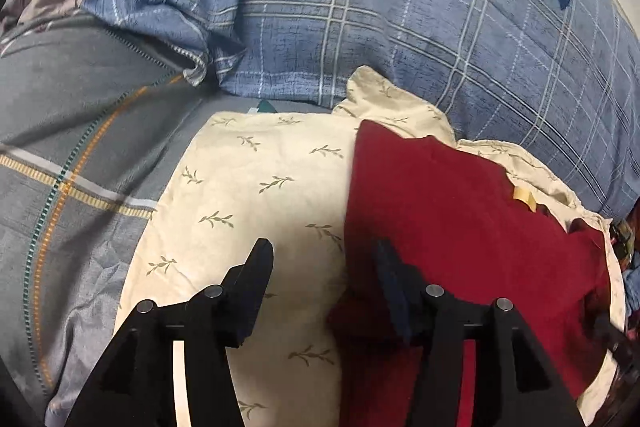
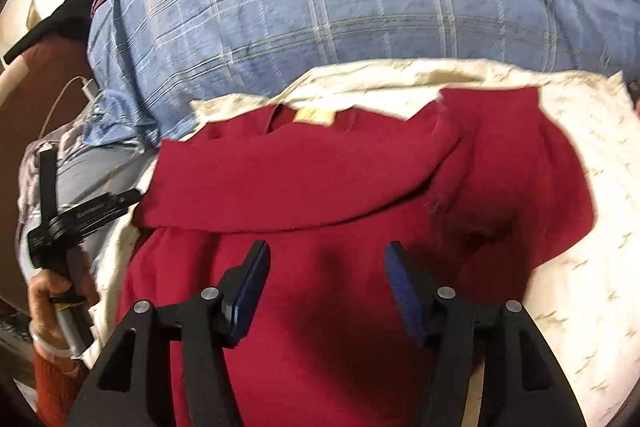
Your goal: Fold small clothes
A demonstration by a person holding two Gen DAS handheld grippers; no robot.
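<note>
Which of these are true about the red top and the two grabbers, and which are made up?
1. The red top lies on a cream cloth with leaf prints. True.
2. The right gripper squeezes the top. False: its jaws stand open above it.
3. The top has a yellowish neck label. True.
4. The left gripper is shut. False: it is open, holding nothing.
5. The blanket behind is green. False: blue checked.

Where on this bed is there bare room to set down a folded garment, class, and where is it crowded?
Free: the cream leaf-print cloth between the red garment and the grey striped bedding; also its strip right of the garment in the right wrist view. Crowded: the bunched blue plaid quilt behind, and the left edge where the left gripper hovers.
</note>
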